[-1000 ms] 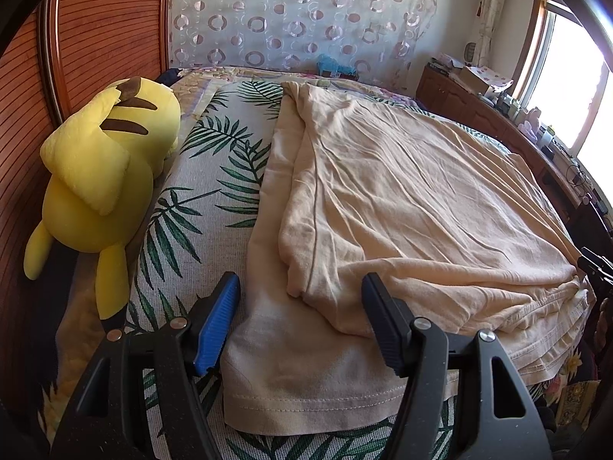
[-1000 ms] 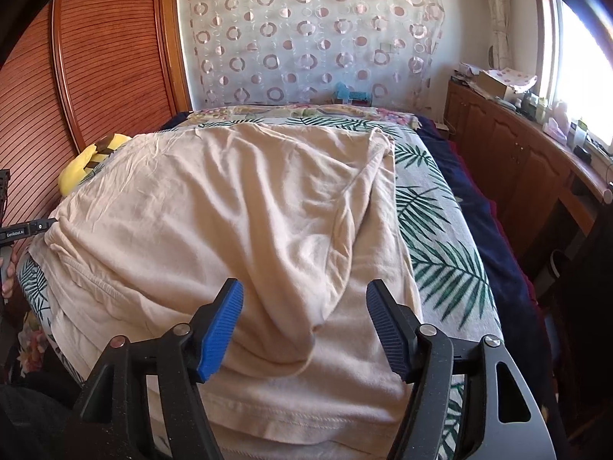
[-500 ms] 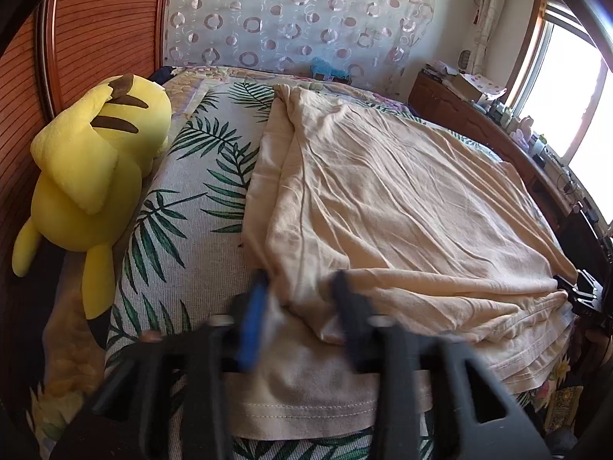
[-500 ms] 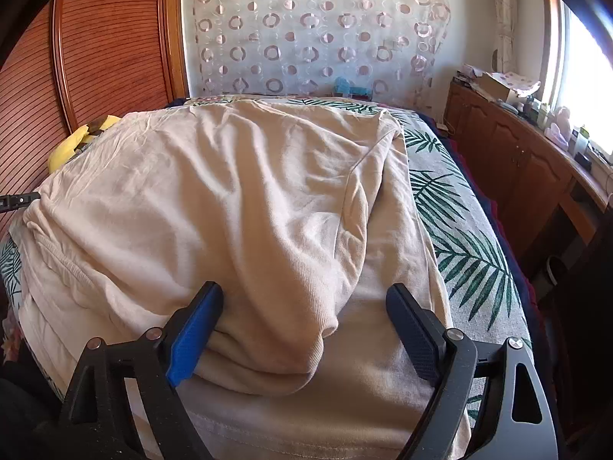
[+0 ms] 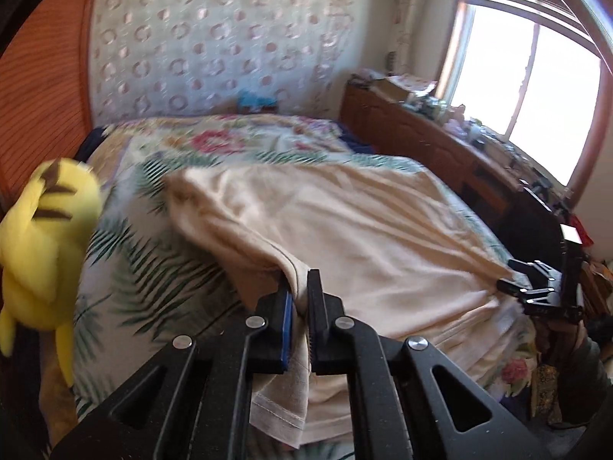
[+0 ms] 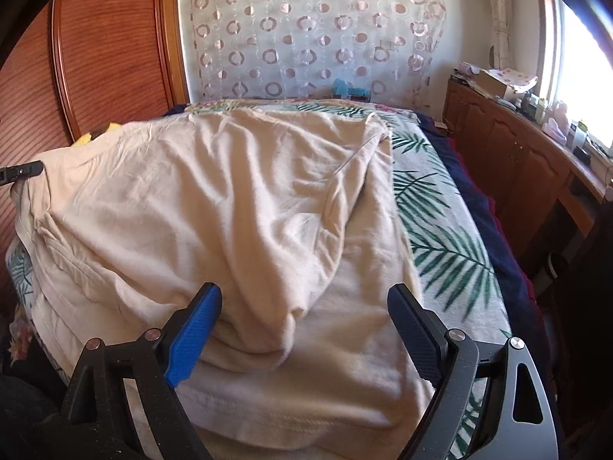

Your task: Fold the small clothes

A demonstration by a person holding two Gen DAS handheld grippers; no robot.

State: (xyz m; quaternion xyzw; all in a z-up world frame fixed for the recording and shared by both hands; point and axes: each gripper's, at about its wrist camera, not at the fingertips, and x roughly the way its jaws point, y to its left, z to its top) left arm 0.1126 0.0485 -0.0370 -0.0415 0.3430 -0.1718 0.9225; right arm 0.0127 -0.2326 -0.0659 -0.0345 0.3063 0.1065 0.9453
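A beige T-shirt (image 5: 345, 237) lies spread across a palm-leaf bedspread (image 5: 153, 268) on a bed. The left gripper (image 5: 300, 306) is clamped on the shirt's folded edge, lifting it. The right gripper (image 6: 306, 329) hovers with jaws wide apart astride a bunched fold. A yellow plush toy (image 5: 42, 253) sits beside the shirt.

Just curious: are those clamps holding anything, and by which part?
The left hand-held gripper pinches the beige garment's folded side edge; the right one holds nothing.

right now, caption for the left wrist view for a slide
Left gripper shut on the beige shirt's edge above the leaf-print bed, yellow plush toy beside it.
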